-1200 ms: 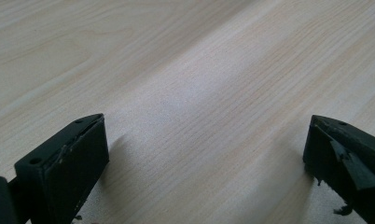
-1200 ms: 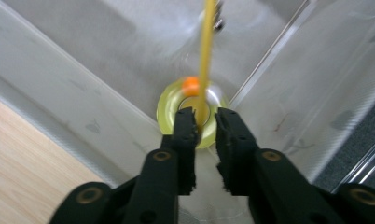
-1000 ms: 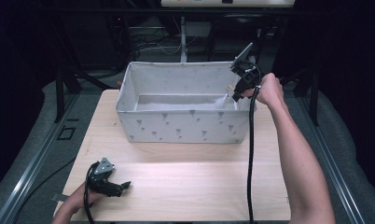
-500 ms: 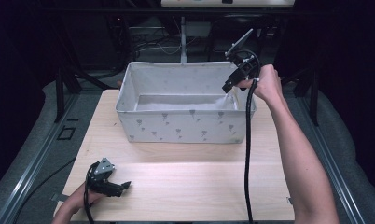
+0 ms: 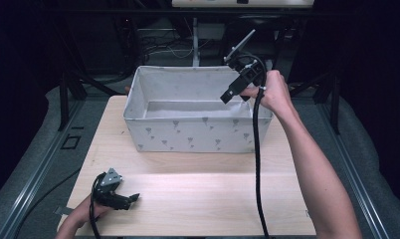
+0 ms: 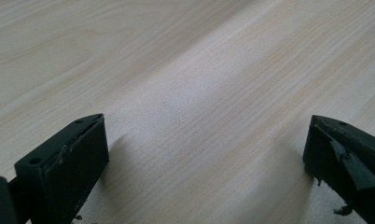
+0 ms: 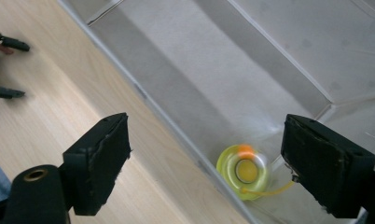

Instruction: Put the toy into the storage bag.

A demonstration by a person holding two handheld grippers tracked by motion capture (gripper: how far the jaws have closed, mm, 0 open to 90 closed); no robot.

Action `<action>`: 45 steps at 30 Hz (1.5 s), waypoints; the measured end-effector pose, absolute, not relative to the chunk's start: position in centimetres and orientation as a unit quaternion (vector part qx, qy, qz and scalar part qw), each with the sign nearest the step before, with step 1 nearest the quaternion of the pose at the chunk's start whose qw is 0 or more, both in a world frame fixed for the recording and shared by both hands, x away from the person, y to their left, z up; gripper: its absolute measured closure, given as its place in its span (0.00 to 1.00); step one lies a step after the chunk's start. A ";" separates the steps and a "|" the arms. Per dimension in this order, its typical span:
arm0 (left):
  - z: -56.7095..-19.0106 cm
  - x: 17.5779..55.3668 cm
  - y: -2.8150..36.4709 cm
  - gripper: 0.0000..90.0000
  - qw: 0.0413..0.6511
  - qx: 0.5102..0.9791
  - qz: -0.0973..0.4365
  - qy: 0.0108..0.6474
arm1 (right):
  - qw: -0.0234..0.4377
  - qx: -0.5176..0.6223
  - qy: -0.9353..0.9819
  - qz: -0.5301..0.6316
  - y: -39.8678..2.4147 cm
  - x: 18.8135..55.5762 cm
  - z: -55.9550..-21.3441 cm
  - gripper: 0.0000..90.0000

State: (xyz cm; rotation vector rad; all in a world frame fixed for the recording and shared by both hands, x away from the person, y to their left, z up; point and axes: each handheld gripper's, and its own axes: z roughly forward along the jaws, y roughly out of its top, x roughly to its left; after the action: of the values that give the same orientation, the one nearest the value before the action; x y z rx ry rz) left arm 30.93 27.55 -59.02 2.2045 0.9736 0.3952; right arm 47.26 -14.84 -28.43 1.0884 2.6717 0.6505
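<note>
A yellow-green yo-yo with an orange spot and a thin string lies on the floor of the white fabric bin, close to its near wall and right corner. My right gripper hangs open above the bin's right end, its jaws wide apart and empty; in the right gripper view the yo-yo sits below and between them. My left gripper rests open on the wooden table at the front left. The left gripper view has bare wood between the jaws.
The bin is patterned with small grey triangles and stands at the back of the table. A black cable trails from the right gripper down across the table's right side. Metal frame legs and dark floor surround the table.
The right gripper has risen and shifted slightly back above the bin's right end. The left gripper has stayed put on the table.
</note>
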 end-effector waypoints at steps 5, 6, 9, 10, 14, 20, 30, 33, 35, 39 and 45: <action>-59.0 30.9 27.6 0.00 0.343 0.848 0.152 0.375 | 0.091 0.342 0.908 0.223 -13.5 46.1 -28.5 0.13; -59.0 30.9 27.6 0.00 0.343 0.848 0.152 0.375 | 0.090 0.338 0.911 0.221 -13.2 45.8 -28.5 0.11; -59.0 30.9 27.6 0.00 0.342 0.848 0.152 0.375 | 0.090 0.322 0.918 0.215 -12.4 45.0 -28.8 0.08; -59.0 30.9 27.5 0.00 0.343 0.848 0.152 0.375 | 0.089 0.320 0.918 0.216 -12.1 44.7 -29.0 0.07; -59.0 30.9 27.5 0.00 0.342 0.848 0.152 0.375 | 0.088 0.302 0.926 0.210 -11.3 43.6 -29.7 0.05; -59.0 30.9 27.5 0.00 0.343 0.848 0.152 0.375 | 0.085 0.284 0.932 0.210 -10.4 41.9 -30.9 0.03; -59.1 30.9 27.5 0.00 0.346 0.845 0.155 0.378 | 0.072 0.264 0.938 0.211 -9.8 38.9 -33.5 0.03; -59.1 30.9 27.5 0.00 0.344 0.846 0.157 0.376 | 0.066 0.260 0.940 0.213 -9.8 38.0 -34.5 0.03; -59.1 30.9 27.5 0.00 0.345 0.845 0.157 0.377 | 0.062 0.258 0.941 0.211 -9.8 37.6 -35.2 0.03; -59.1 30.9 27.5 0.00 0.345 0.845 0.157 0.377 | 0.052 0.260 0.940 0.217 -9.9 36.6 -36.9 0.03; -59.1 30.9 27.5 0.00 0.345 0.845 0.157 0.377 | 0.048 0.266 0.940 0.209 -10.1 35.5 -39.7 0.04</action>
State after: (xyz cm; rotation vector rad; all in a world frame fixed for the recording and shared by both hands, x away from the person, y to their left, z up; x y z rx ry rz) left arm 30.91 27.47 -59.10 2.1951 0.9783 0.4080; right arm 35.48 -10.09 -39.73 0.8123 2.8658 0.6360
